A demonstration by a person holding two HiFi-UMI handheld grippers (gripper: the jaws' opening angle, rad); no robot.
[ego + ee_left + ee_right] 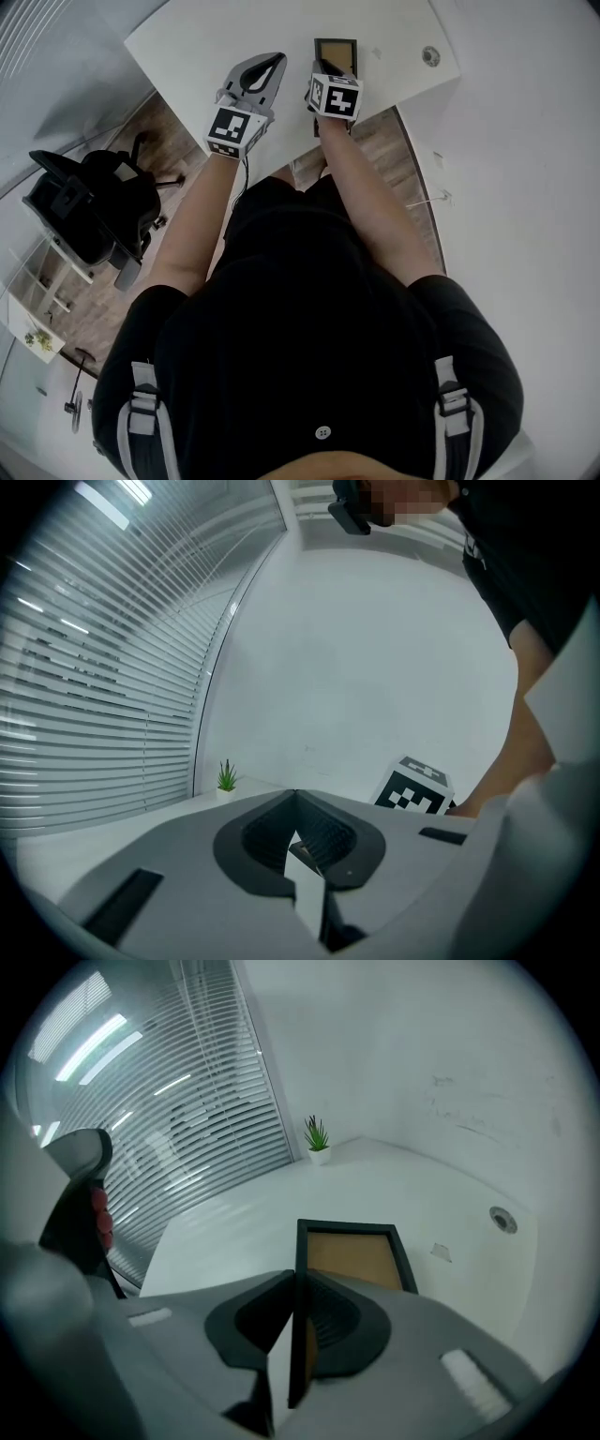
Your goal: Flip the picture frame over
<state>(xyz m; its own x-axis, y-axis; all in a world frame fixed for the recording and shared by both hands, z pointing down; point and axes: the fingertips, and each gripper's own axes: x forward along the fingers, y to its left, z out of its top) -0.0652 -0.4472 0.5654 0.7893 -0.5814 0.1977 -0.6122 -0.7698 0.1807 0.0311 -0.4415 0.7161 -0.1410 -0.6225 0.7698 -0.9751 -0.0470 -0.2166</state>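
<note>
Your right gripper (295,1321) has its fingers clamped on the left edge of the black-rimmed, brown-backed picture frame (352,1256) over the white counter (234,1222). Your left gripper (302,844) has its fingers together and empty.

We are finding open worktop (216,1232) left of the picture frame (352,1258) — wall (422,1072) closing the right, potted plant (317,1138) far back.

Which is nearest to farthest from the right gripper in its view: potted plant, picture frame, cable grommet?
1. picture frame, clamped in right gripper.
2. cable grommet, in the tabletop, right.
3. potted plant, far corner by blinds.
</note>
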